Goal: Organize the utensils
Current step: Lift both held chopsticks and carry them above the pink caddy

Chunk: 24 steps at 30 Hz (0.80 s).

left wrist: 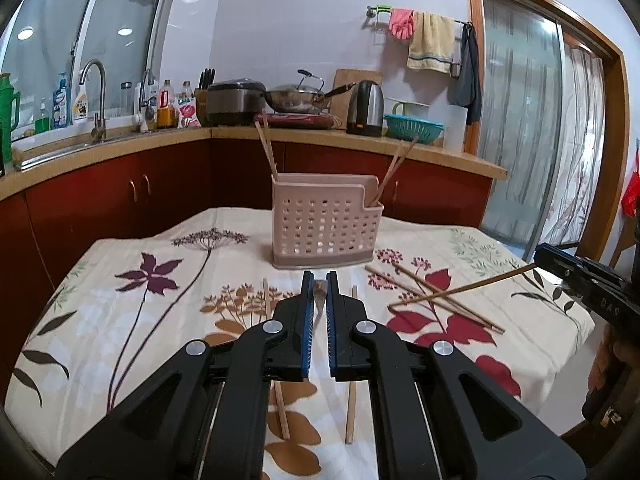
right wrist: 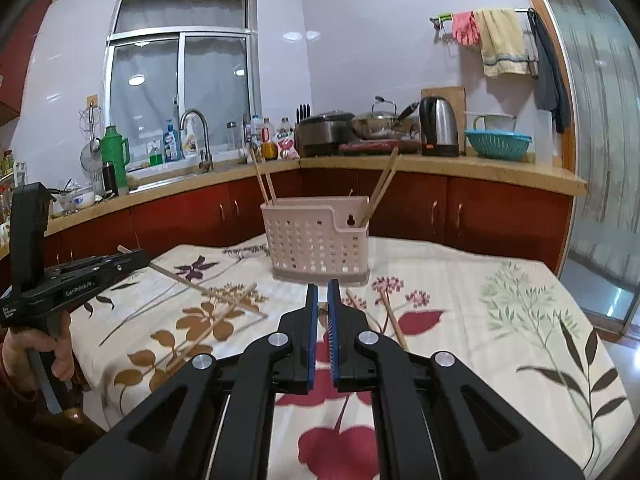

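Note:
A pale pink perforated utensil holder point(left wrist: 325, 227) stands on the floral tablecloth and shows in the right wrist view too point(right wrist: 316, 236). Chopsticks point(left wrist: 267, 145) lean out of its left end and another pair point(left wrist: 395, 168) out of its right. My left gripper point(left wrist: 319, 280) is shut on a chopstick point(right wrist: 208, 290), seen from the right wrist view pointing over the table. My right gripper point(right wrist: 322, 290) is shut on a chopstick point(left wrist: 460, 289), seen in the left wrist view above several loose chopsticks point(left wrist: 432, 300). Two loose chopsticks point(left wrist: 351, 400) lie below my left gripper.
The table point(right wrist: 520, 320) has a floral cloth, with its right edge near a glass door point(right wrist: 600, 160). Behind runs a red-cabinet counter point(left wrist: 360, 140) with a sink tap point(left wrist: 96, 92), bottles, rice cooker, wok, kettle point(left wrist: 366, 108) and a teal colander point(left wrist: 414, 126).

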Motion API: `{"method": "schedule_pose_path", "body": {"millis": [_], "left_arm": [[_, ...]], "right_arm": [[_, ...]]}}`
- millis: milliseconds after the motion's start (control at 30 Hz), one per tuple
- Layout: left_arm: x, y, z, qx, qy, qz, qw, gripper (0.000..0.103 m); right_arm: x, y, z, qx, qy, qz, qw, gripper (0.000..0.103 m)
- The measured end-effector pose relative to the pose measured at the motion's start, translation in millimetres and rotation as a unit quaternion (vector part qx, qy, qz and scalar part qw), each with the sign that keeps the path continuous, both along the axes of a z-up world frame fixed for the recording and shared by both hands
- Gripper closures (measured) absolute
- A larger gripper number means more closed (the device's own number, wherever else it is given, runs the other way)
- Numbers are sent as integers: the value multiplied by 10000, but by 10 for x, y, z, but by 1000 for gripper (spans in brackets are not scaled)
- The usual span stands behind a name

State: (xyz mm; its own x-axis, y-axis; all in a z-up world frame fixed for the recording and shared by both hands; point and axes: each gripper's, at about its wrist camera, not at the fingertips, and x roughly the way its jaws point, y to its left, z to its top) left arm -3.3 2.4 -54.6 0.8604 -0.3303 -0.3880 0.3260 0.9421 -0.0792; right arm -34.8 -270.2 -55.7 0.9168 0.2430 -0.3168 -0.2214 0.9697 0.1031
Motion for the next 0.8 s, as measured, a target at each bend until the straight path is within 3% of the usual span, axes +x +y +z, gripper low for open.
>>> {"method": "schedule_pose_path", "body": {"millis": [800], "left_arm": [[699,-69,391,-137,-302,-107,9994,97]], "right_arm": [[846,76,368,53,-372,56,9993,97]]}}
